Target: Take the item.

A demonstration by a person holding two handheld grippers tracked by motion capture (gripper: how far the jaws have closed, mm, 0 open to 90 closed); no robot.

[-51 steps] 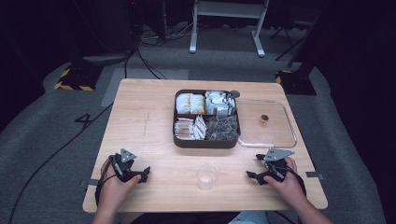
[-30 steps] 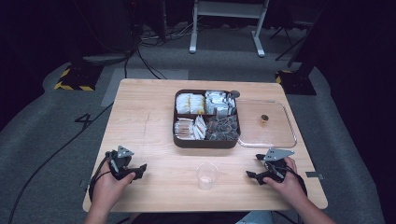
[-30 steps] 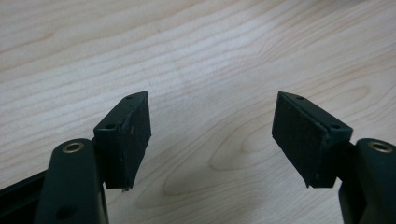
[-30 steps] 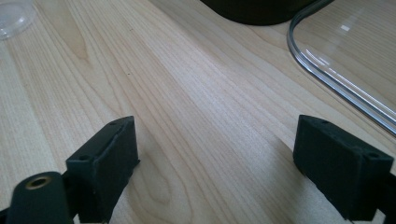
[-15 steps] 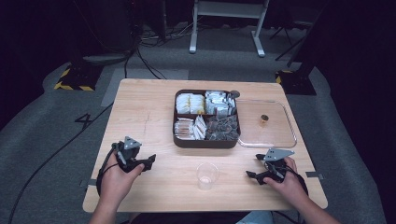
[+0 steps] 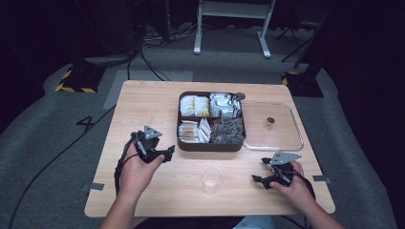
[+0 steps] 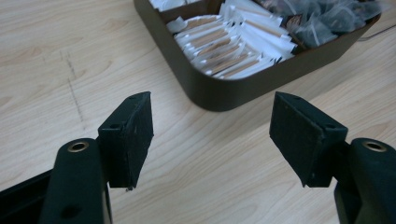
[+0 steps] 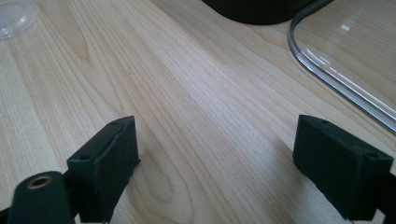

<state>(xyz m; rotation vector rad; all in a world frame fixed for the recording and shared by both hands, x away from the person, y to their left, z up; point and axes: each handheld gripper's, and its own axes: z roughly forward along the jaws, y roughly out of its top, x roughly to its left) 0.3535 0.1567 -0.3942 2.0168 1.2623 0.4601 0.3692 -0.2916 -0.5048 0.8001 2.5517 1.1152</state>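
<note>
A dark brown tray (image 6: 210,144) with four compartments of sachets and tea bags sits mid-table; its near corner (image 7: 219,91) holds white paper sticks (image 7: 229,46). My left gripper (image 6: 165,153) (image 7: 212,140) is open and empty, held just left of the tray's front-left corner. A clear plastic cup (image 6: 212,179) stands near the front edge; its rim shows in the right gripper view (image 8: 14,18). My right gripper (image 6: 258,180) (image 8: 217,163) rests open on the wood at the front right, nothing between its jaws.
A clear lid (image 6: 272,126) with a small brown knob lies flat right of the tray; its edge (image 8: 336,70) runs ahead of my right gripper. Tape marks (image 6: 95,186) sit at the table's side edges. Dark floor and cables surround the table.
My left hand has carried its gripper forward and to the right, from the front-left of the table up to the tray's front-left corner. The right gripper has stayed put.
</note>
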